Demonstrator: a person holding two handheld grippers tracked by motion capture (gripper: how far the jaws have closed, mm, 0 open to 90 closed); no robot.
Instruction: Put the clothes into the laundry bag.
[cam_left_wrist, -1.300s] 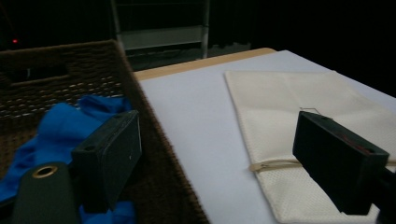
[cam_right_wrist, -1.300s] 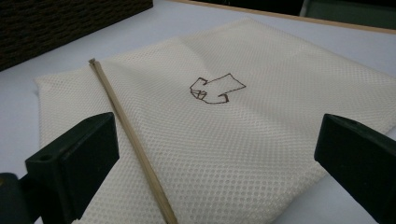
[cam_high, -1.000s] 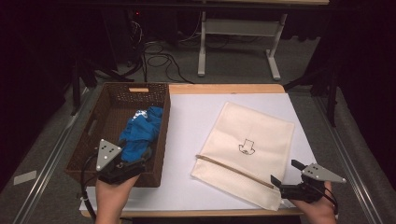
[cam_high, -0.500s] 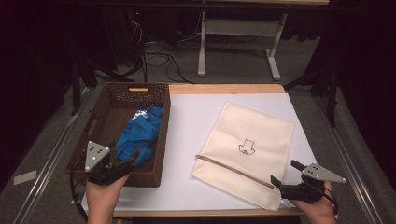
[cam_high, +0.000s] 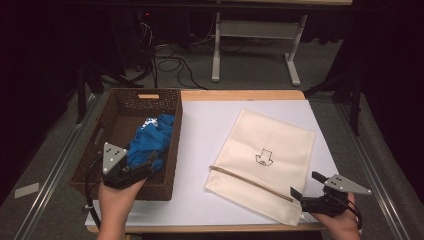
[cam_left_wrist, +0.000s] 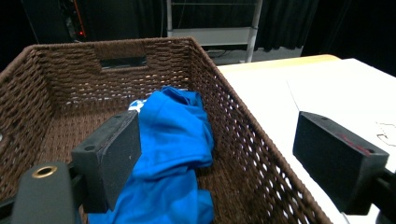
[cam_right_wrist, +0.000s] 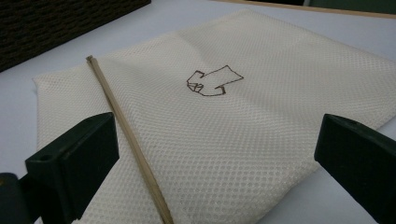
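Note:
A dark brown wicker basket (cam_high: 121, 96) stands at the table's left with a crumpled blue cloth (cam_high: 152, 137) inside. My left gripper (cam_high: 149, 165) is open at the basket's near right corner. In the left gripper view (cam_left_wrist: 219, 154) one jaw hangs over the blue cloth (cam_left_wrist: 173, 140) and the other outside the basket wall (cam_left_wrist: 252, 154). A cream mesh bag (cam_high: 270, 145) with a drawn mark (cam_high: 263, 157) and a tan strip (cam_high: 250, 182) lies flat at the right. My right gripper (cam_high: 305, 184) is open at its near corner, its jaws low over the bag (cam_right_wrist: 243, 121).
A white sheet (cam_high: 205, 130) covers the table between basket and bag. The table's wooden edge (cam_high: 240, 95) runs along the far side. Beyond it are floor cables (cam_high: 170, 65) and a white stand (cam_high: 255, 35). Metal rails (cam_high: 50, 165) flank the table.
My left gripper drifted left half a second ago, then came back right and slightly forward to the basket's near right corner. The right gripper and the bag have stayed put.

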